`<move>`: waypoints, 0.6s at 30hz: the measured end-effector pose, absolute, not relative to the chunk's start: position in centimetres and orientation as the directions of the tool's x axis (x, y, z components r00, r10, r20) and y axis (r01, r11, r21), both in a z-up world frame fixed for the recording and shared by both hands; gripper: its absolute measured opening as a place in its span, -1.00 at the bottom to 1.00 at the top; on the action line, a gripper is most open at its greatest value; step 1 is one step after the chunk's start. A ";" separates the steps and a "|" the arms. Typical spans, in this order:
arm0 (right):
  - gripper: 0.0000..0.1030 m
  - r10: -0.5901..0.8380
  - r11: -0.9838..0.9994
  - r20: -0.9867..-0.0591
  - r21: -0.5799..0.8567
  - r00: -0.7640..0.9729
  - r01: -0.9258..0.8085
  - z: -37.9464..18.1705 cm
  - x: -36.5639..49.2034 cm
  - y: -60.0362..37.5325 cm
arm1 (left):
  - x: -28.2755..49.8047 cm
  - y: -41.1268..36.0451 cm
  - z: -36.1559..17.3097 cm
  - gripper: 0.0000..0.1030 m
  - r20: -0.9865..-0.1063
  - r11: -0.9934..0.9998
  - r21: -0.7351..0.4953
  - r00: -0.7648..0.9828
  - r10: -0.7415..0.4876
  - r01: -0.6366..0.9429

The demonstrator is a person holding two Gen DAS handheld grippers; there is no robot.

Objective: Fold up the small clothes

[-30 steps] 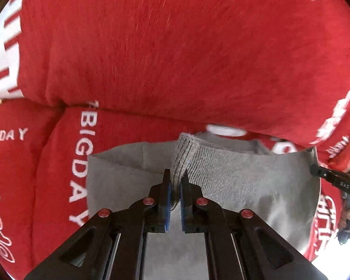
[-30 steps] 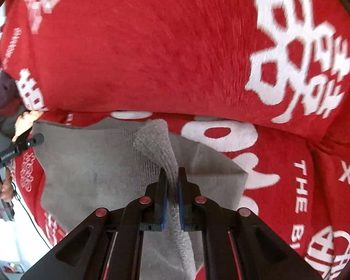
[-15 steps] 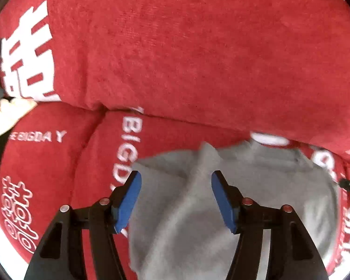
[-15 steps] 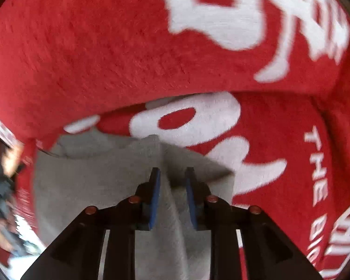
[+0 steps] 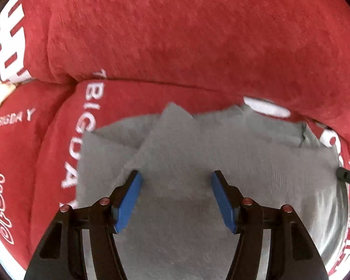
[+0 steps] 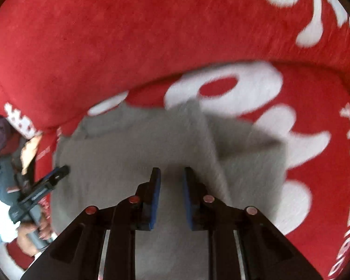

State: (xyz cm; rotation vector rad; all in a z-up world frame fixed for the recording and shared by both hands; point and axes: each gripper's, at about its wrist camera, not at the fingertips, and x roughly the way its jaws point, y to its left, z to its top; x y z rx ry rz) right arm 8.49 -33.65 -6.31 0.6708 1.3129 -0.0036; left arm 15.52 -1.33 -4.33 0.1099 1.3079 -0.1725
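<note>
On my left wrist view I read white capitals "BIGDAY" running down the red cover [image 5: 198, 46], partly hidden by the grey cloth [image 5: 198, 186]; the same word, blurred, sits smaller at the far left. A looping white script mark at the lower left is beyond me. On my right wrist view, "THE" runs down the cover's right edge, with "BIG" below it, cut off. Large white characters elsewhere are too cropped to read.

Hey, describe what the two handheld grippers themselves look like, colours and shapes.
Both the left gripper and right gripper have black angular frames with triangular cut-outs, flat blue finger pads, and small copper-coloured round fasteners along the linkages.
</note>
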 end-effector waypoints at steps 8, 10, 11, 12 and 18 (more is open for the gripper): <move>0.06 0.377 0.758 -0.867 0.492 0.327 0.429 -3.6 6.6 -36.7 | 13.1 2.5 0.0 0.23 -0.972 0.977 -0.034 0.222 -0.082 0.212; 0.06 0.420 0.740 -0.849 0.525 0.320 0.421 -2.9 4.4 -36.9 | 11.2 3.9 0.3 0.23 -0.980 0.974 -0.042 0.179 -0.083 0.222; 0.06 0.439 0.727 -0.844 0.535 0.307 0.431 -2.6 2.6 -36.7 | 10.5 4.3 0.5 0.23 -0.983 0.974 -0.049 0.161 -0.086 0.219; 0.06 0.458 0.709 -0.837 0.547 0.300 0.445 -2.6 1.1 -36.5 | 9.5 5.3 0.5 0.23 -0.986 0.976 -0.060 0.140 -0.091 0.209; 0.06 0.558 0.455 -0.754 0.628 0.347 0.632 -3.9 -11.4 -35.2 | 4.3 10.0 -0.2 0.23 -0.991 0.985 -0.117 0.047 -0.124 0.130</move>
